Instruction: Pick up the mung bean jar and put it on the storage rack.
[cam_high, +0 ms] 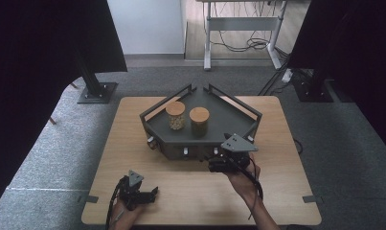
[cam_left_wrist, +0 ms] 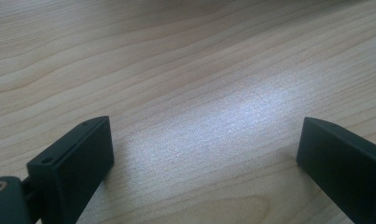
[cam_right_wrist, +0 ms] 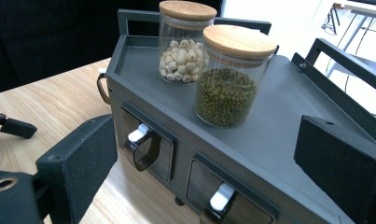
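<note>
- Right gripper (cam_high: 227,160): held at the near front of the grey corner rack (cam_high: 229,117), right of centre; jaws released and wide apart, nothing between them.
- Left gripper (cam_high: 141,193): low over the bare counter (cam_high: 190,196) at the near left, well apart from the rack; jaws released, only wood grain between them.
- Rack: stands at the middle of the counter, far half; raised rails along its far sides, a flat top tray, small drawers across its near face.
- Drawer with white-topped handle (cam_right_wrist: 141,140): in the near face, below the jars; the right gripper view looks toward it, so it is judged the likely target. A second drawer handle (cam_right_wrist: 220,198) sits beside it.
- Jar, left (cam_high: 175,115): clear glass, wooden lid, about half full of pale round seeds; upright on the tray.
- Jar, right (cam_high: 199,121): clear glass, wooden lid, about half full of small green beans; upright, just beside the first.
- Risk, judged: a hard or skewed pull on a handle could drag the unbraced rack along the counter and rock or topple the jars.
- Risk, judged: jaws closing off-centre could slip from the small handle or strike the tray edge.
</note>
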Action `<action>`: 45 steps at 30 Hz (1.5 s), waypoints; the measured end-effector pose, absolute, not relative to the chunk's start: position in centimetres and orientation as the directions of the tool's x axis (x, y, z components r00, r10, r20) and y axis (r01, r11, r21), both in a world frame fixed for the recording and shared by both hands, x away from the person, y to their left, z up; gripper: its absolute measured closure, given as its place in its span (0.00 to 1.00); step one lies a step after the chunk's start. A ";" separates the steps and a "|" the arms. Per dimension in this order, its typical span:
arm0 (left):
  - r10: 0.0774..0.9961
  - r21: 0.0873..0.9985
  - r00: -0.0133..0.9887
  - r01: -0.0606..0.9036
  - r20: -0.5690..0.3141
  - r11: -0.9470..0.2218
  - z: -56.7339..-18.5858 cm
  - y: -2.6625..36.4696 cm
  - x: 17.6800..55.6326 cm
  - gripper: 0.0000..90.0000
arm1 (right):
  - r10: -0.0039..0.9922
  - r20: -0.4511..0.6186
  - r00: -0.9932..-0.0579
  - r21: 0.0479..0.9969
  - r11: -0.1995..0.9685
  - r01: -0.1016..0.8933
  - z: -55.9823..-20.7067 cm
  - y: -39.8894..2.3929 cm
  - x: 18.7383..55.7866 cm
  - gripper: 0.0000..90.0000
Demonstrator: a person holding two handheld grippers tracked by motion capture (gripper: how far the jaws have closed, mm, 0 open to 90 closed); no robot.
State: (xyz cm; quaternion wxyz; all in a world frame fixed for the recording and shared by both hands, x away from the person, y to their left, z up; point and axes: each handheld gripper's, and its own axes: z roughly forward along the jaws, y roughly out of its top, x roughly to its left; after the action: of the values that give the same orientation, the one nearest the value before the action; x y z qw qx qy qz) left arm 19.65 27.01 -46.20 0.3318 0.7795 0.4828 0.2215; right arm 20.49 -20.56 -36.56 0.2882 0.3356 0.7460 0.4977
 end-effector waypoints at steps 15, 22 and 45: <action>0.900 0.732 0.435 0.606 0.025 -0.313 -46.2 27.0 19.6 0.04 | 0.797 -0.114 -0.593 0.940 0.280 0.195 -37.4 -21.7 18.5 0.06; 0.900 0.730 0.436 0.607 0.025 -0.314 -46.2 27.0 19.7 0.04 | 0.809 -0.124 -0.575 0.940 0.281 0.192 -38.0 -22.3 17.9 0.07; 0.901 0.731 0.433 0.606 0.026 -0.312 -46.2 26.9 19.6 0.04 | 0.831 -0.122 -0.543 0.941 0.271 0.204 -40.0 -24.5 15.9 0.07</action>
State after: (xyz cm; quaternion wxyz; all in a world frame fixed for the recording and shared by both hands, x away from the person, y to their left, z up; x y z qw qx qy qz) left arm 19.62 26.94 -46.20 0.3312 0.7789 0.4839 0.2224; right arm 15.88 -24.48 -39.99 0.3208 0.3547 0.7298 0.4886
